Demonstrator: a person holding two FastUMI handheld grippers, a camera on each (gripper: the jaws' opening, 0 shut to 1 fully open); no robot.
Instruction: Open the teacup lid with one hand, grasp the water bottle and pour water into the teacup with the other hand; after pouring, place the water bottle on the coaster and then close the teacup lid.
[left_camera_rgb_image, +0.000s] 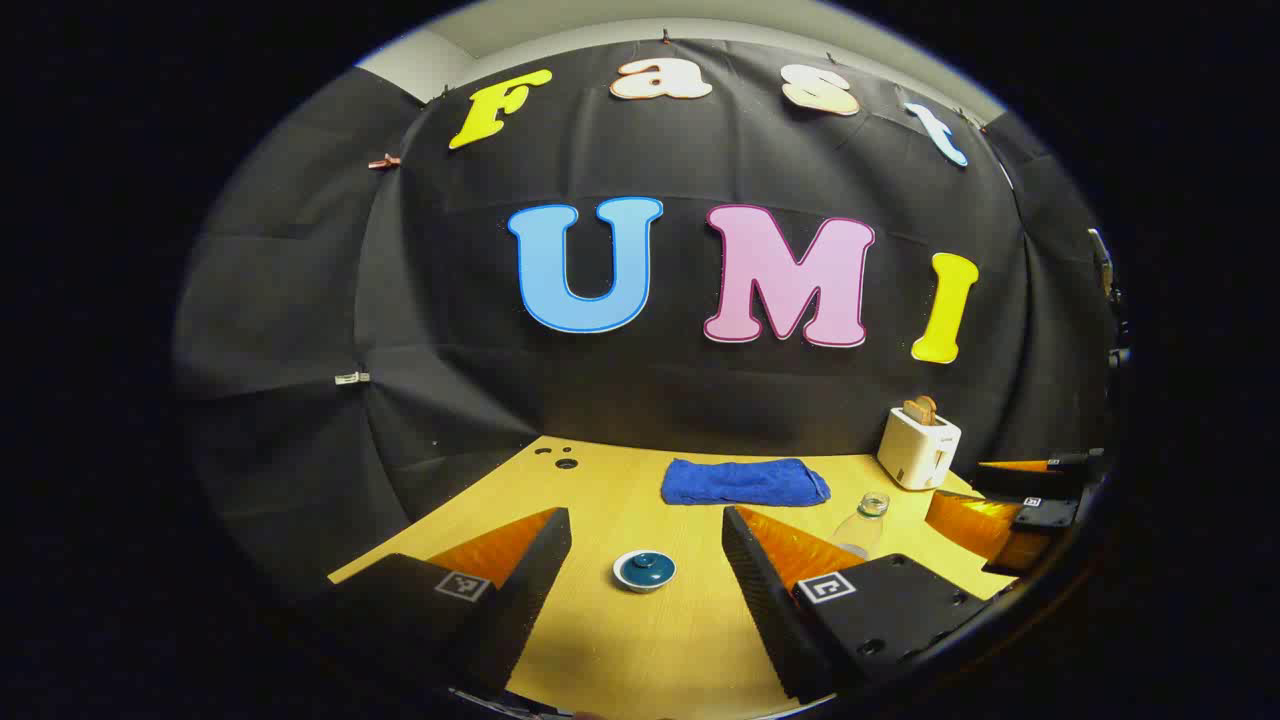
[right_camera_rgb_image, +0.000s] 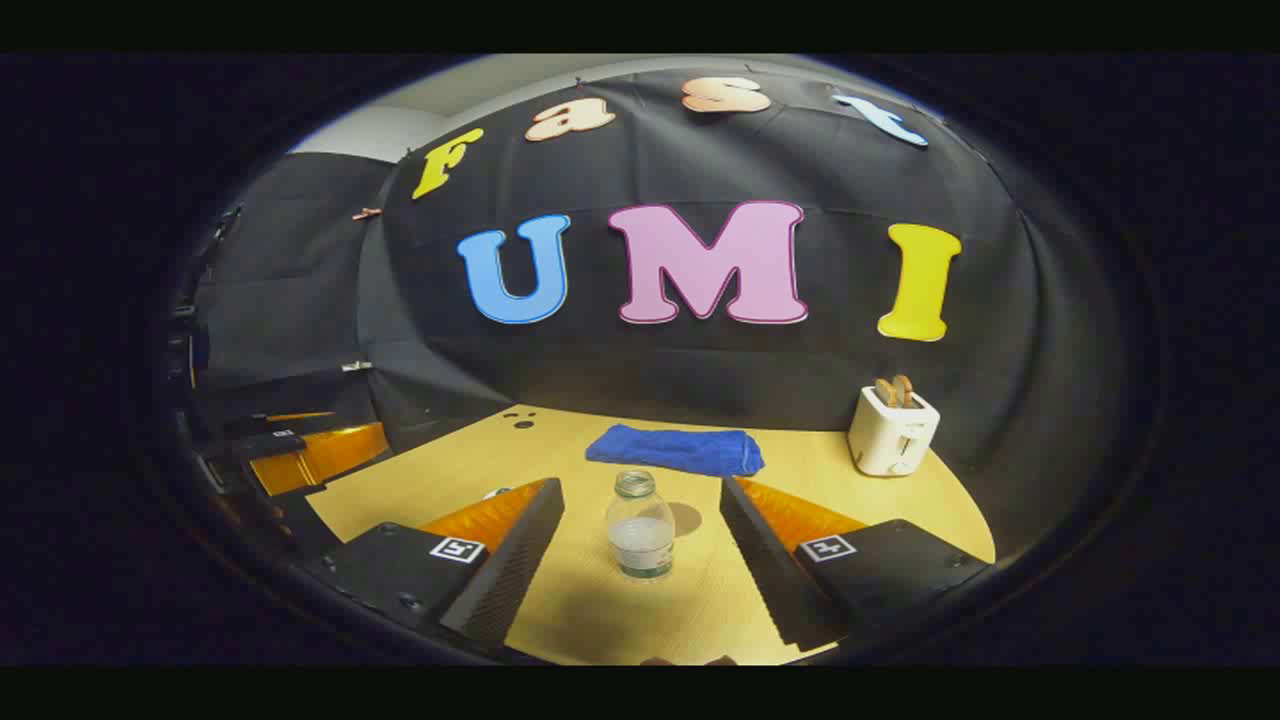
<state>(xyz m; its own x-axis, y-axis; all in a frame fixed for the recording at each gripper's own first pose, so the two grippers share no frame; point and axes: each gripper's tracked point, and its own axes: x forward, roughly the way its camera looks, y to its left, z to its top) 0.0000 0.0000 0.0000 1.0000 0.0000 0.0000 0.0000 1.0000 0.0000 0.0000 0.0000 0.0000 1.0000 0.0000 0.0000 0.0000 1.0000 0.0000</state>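
The left gripper (left_camera_rgb_image: 645, 560) hangs over the wooden table (left_camera_rgb_image: 620, 640) with its fingers spread wide and nothing between them, and the lidded teacup (left_camera_rgb_image: 644, 571) sits on the table straight ahead at 12 o'clock, in the gap but apart from both fingers. Its teal lid (left_camera_rgb_image: 645, 567) carries a small knob at the centre, which looks like the natural place to pinch; the cup appears glazed ceramic, so it is probably hard, slick and chippable, and the lid should lift off lightly if taken squarely. In the right gripper view the right gripper (right_camera_rgb_image: 642, 540) is likewise released, with the water bottle (right_camera_rgb_image: 640, 528) standing upright between its fingers at 12 o'clock, touching neither. The bottle is clear, uncapped and roughly a third full, so it seems light but liable to slop; whether it is glass or plastic is unclear, and a grip around the body below the shoulder seems safest. A folded blue towel (right_camera_rgb_image: 676, 449) lies beyond it at 12 o'clock, and a white toaster (right_camera_rgb_image: 892, 430) with toast stands at 2 o'clock.
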